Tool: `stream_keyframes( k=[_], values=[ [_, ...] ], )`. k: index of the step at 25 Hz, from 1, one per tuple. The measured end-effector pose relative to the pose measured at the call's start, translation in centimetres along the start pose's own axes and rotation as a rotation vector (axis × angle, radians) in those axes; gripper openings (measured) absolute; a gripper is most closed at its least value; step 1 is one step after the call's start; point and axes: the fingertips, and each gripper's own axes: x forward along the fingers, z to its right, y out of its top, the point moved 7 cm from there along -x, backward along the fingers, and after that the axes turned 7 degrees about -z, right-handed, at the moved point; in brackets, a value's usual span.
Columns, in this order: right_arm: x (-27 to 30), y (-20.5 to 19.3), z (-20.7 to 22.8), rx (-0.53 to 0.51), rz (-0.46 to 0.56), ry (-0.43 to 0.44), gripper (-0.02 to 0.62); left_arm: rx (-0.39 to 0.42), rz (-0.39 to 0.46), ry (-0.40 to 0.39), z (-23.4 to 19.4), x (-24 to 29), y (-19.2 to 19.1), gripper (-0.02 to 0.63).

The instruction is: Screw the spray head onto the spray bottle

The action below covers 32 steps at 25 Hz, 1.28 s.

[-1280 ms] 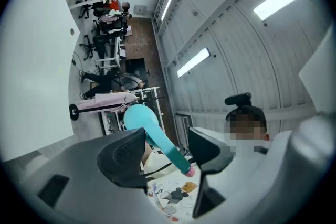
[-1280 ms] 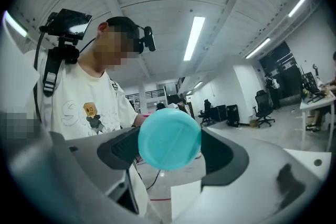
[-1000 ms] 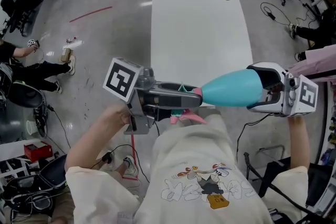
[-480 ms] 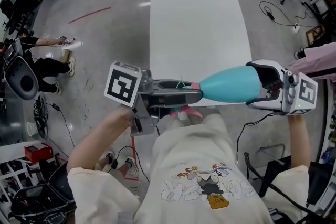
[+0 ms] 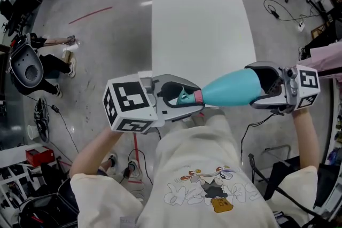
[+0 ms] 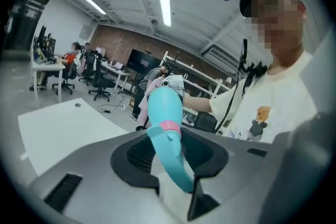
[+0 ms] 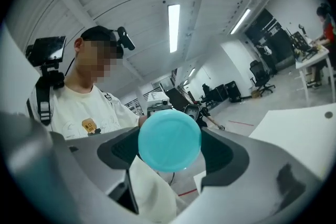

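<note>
Above the near edge of the white table [image 5: 197, 24], the teal spray bottle [image 5: 230, 88] lies level in the air between the two grippers. The right gripper [image 5: 252, 88] is clamped on its wide base. The body looks like light, smooth, hollow plastic, so a hard squeeze may dent it and a slack one may let it spin. The base, likely its stiffest part, seems the sound place to hold. The left gripper [image 5: 193, 102] has just been closing its jaws, and they now pinch the spray head [image 5: 184, 95], which sits at the bottle's neck. The head looks small, rigid and awkwardly shaped, with a trigger that may flex, so the grip belongs on its body. The pink collar [image 5: 198, 96] probably carries the thread.
</note>
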Motion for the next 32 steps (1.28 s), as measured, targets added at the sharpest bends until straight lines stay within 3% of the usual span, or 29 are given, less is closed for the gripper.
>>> stream_keyframes(
  k=[3,5,7,10,14,16,18,24,28,32],
  values=[
    [0.3,-0.2,0.6,0.043,-0.002,0.015,0.373,0.092,-0.045,0.074,0.1,-0.2,0.2,0.147],
    [0.3,-0.4,0.5,0.038,0.024,0.012,0.373,0.09,-0.047,0.077,0.1,-0.3,0.3,0.147],
    [0.3,-0.7,0.3,0.044,0.078,0.012,0.373,0.036,-0.013,0.037,0.0,-0.7,0.3,0.147],
    [0.1,-1.2,0.3,0.087,0.195,0.026,0.373,-0.114,0.104,-0.087,-0.5,-1.6,0.6,0.151],
    [-0.8,-1.8,0.4,0.106,0.305,0.023,0.373,-0.294,0.314,-0.243,-1.4,-3.0,1.6,0.258],
    [-1.3,-2.0,0.5,0.099,0.344,0.0,0.371,-0.322,0.42,-0.254,-1.7,-4.0,1.9,0.288],
    [-1.9,-2.0,0.6,0.091,0.391,-0.031,0.371,-0.301,0.508,-0.192,-2.1,-5.3,1.9,0.307],
    [-3.8,-1.6,1.8,0.101,0.555,-0.13,0.371,-0.233,0.726,0.097,-1.6,-5.9,1.1,0.324],
    [-3.0,-1.3,2.2,0.11,0.618,-0.127,0.371,-0.282,0.784,0.13,-1.0,-1.6,0.5,0.336],
    [-1.0,-1.4,1.9,0.107,0.613,-0.114,0.371,-0.355,0.965,0.174,-0.9,-1.3,0.7,0.337]
  ],
)
